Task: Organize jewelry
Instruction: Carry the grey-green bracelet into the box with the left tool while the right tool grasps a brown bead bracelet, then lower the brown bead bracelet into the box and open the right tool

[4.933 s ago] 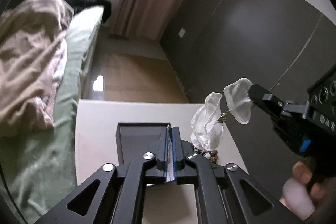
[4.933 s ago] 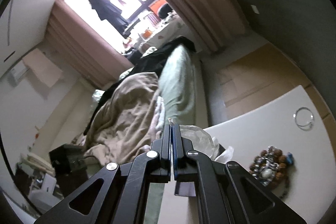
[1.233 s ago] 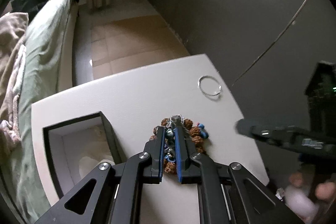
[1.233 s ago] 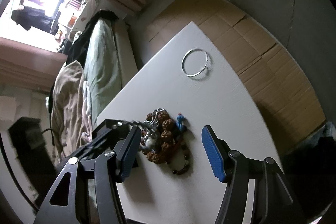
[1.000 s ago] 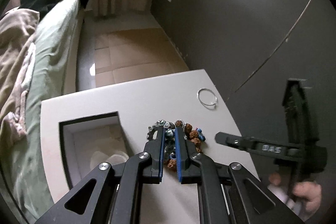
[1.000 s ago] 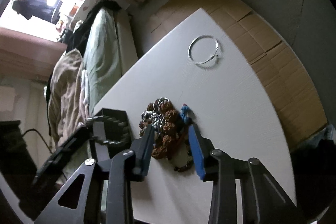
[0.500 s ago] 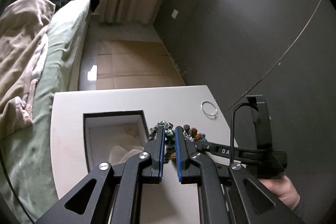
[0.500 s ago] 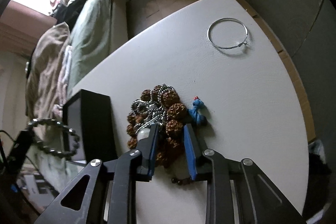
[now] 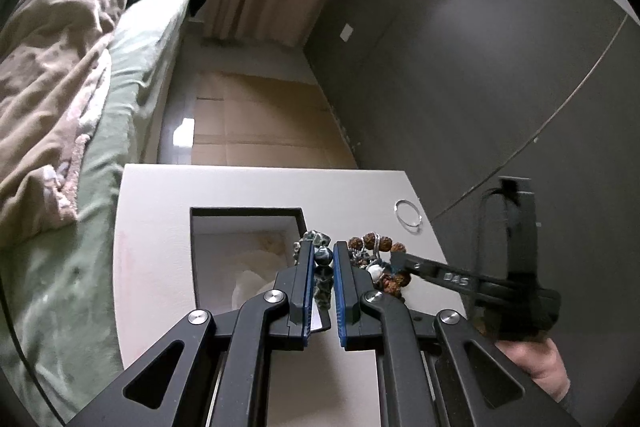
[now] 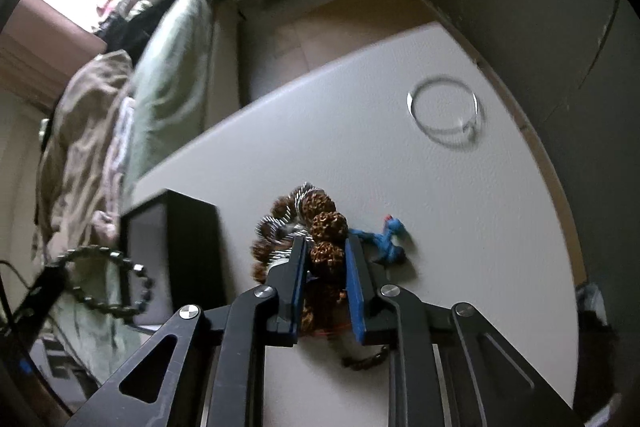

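Observation:
My left gripper [image 9: 322,247] is shut on a dark grey bead bracelet [image 9: 323,261] at the right rim of the black box [image 9: 244,213]. In the right wrist view that bracelet [image 10: 116,275] hangs as a loop left of the box [image 10: 192,243]. My right gripper [image 10: 326,243] points down into the jewelry pile on the white table [image 10: 360,131]. Its jaws are closing, and their blue pads touch a brown bead bracelet [image 10: 326,227] held between them. A silver chain [image 10: 280,227] and a blue tassel [image 10: 386,237] lie beside it. In the left wrist view the right gripper [image 9: 400,261] reaches the pile from the right.
A thin silver hoop [image 10: 442,115] lies alone near the table's far right edge. White crumpled wrapping [image 9: 252,283] lies inside the box. A bed with a green sheet [image 9: 132,75] and a beige blanket runs along the left. A dark wall [image 9: 460,87] stands to the right.
My left gripper carried the grey bracelet off the pile and leftward to the box. My right gripper came down onto the pile and its jaws narrowed around the brown beads.

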`<action>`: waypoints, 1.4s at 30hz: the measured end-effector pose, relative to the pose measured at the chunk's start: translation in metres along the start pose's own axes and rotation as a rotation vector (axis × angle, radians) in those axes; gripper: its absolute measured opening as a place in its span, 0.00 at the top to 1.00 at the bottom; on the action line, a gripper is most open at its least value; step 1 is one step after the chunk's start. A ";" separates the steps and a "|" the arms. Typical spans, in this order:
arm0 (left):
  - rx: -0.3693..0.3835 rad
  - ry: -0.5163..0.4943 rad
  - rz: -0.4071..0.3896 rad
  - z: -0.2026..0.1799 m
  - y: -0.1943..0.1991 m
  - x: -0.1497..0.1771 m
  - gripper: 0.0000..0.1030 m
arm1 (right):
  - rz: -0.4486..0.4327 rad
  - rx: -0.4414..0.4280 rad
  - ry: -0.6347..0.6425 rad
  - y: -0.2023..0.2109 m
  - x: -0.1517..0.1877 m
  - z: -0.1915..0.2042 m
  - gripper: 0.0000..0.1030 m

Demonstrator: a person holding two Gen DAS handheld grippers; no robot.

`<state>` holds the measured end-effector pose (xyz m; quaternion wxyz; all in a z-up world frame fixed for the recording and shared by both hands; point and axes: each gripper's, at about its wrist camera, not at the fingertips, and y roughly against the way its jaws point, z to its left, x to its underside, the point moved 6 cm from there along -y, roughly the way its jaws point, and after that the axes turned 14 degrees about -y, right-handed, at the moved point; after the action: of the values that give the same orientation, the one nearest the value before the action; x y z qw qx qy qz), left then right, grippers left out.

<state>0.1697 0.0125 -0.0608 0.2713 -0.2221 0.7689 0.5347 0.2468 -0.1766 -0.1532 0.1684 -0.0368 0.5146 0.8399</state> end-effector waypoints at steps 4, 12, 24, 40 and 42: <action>0.001 0.007 -0.015 0.002 0.007 -0.001 0.91 | -0.029 -0.069 0.036 0.022 0.006 0.017 0.81; -0.004 0.025 -0.023 0.010 0.012 -0.001 0.91 | -0.076 -0.169 0.088 0.046 0.018 0.046 0.81; 0.049 0.109 -0.042 0.026 0.010 -0.005 0.90 | -0.158 -0.390 0.112 0.080 0.023 0.090 0.81; -0.002 0.290 -0.127 0.076 0.035 -0.003 0.20 | -0.130 -0.496 0.129 0.062 0.034 0.125 0.81; -0.003 0.304 -0.137 0.081 0.038 -0.001 0.20 | -0.106 -0.513 0.130 0.057 0.037 0.131 0.80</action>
<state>0.1608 0.1012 -0.0556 0.1874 -0.3526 0.7833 0.4765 0.2078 -0.0766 -0.0523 0.1637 -0.1589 0.2922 0.9288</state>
